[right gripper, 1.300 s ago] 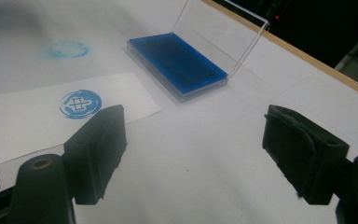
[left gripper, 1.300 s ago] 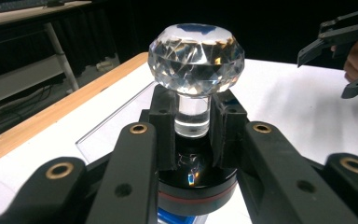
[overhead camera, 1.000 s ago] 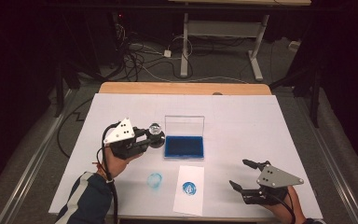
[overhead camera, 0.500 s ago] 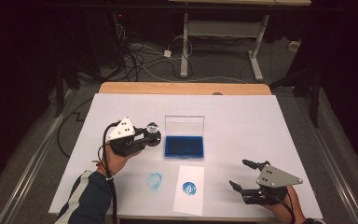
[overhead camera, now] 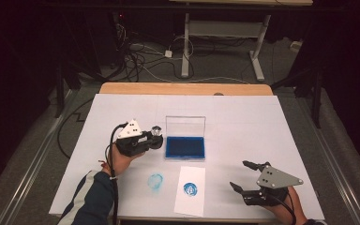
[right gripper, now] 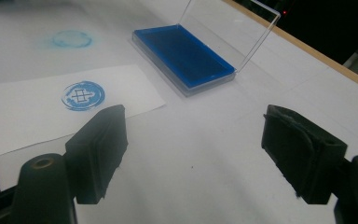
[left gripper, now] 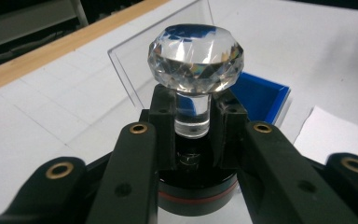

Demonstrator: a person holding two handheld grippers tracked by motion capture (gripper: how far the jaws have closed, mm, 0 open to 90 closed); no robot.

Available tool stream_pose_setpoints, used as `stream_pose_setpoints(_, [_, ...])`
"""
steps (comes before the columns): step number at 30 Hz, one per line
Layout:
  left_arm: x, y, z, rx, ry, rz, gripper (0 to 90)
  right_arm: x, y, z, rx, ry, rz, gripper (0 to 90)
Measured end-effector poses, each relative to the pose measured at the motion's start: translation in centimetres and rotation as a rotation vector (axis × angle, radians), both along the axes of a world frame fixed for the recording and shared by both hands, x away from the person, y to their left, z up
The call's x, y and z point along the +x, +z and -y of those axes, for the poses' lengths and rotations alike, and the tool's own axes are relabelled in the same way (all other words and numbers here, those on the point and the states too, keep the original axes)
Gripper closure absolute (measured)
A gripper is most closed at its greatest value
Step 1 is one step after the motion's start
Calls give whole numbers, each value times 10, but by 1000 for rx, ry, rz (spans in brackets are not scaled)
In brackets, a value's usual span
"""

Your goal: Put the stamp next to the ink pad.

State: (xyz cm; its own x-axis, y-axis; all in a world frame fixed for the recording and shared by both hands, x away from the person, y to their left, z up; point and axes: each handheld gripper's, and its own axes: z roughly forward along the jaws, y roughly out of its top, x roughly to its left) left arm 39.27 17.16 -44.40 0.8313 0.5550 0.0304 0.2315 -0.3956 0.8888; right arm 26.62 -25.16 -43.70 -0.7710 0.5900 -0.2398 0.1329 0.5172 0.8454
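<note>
gripping crystal-topped stamp (left gripper: 193,70), hand-held gripper (overhead camera: 153,139) level

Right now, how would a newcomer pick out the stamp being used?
Start at the open blue ink pad mid-table. Just left of it, the left gripper is shut on the stamp. Its clear, faceted, gem-like knob sets it apart from the flat stamped paper nearby.

Left gripper (overhead camera: 151,139) held low over table at left of centre, jaws pointing right, clamped tight on clear stem of crystal-topped stamp (left gripper: 195,65). Left hand (overhead camera: 122,157) wrapped under gripper body, dark striped sleeve entering from bottom edge, cable looping back along wrist. Right gripper (overhead camera: 245,176) near front right corner, jaws spread wide, nothing between pads (right gripper: 100,149). Right hand (overhead camera: 288,201) behind grey plate, low at table edge.
</note>
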Motion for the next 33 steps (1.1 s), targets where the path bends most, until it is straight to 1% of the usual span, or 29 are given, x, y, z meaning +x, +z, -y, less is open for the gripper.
stream_pose_setpoints(2, [2, -2, 0, -5, 5, -10, 719, 0, 0, 0, 0, 1, -2, 224])
stream_pose_setpoints(5, [4, -5, -1, -1, 12, -20, 718, 0, -1, 0, -2, 4, -5, 225])
stream_pose_setpoints(9, [7, -11, 0, 22, 15, -39, 718, 0, -1, -1, -5, 5, -7, 225])
stream_pose_setpoints(10, [6, -14, 3, -23, 32, -71, 718, 0, -1, -1, -6, 3, -8, 225])
stream_pose_setpoints(13, [8, -17, 3, 5, 23, -82, 716, 0, -2, -1, -9, 6, -9, 229])
stream_pose_setpoints(14, [11, -17, 2, 36, 19, -68, 715, 0, -2, -1, -9, 7, -11, 228])
stream_pose_setpoints(17, [11, -19, 5, 59, 12, -71, 715, 0, -2, -1, -13, 6, -12, 229])
stream_pose_setpoints(23, [14, -24, 9, 66, 11, -85, 713, 0, -2, -1, -15, 7, -13, 234])
stream_pose_setpoints(25, [14, -24, 11, 78, 15, -86, 704, 0, -2, -1, -17, 7, -14, 234])
stream_pose_setpoints(27, [15, -26, 10, 82, 16, -93, 698, 0, -3, -2, -19, 8, -15, 235])
stream_pose_setpoints(29, [16, -27, 9, 72, 14, -99, 707, 0, -3, -1, -21, 6, -14, 236])
stream_pose_setpoints(31, [15, -26, 8, 73, 15, -96, 707, 1, -3, -1, -20, 7, -15, 238])
stream_pose_setpoints(32, [15, -25, 7, 74, 12, -98, 709, 0, -3, -1, -20, 5, -13, 238])
stream_pose_setpoints(33, [15, -25, 7, 85, 10, -99, 709, 0, -2, -1, -20, 7, -14, 238])
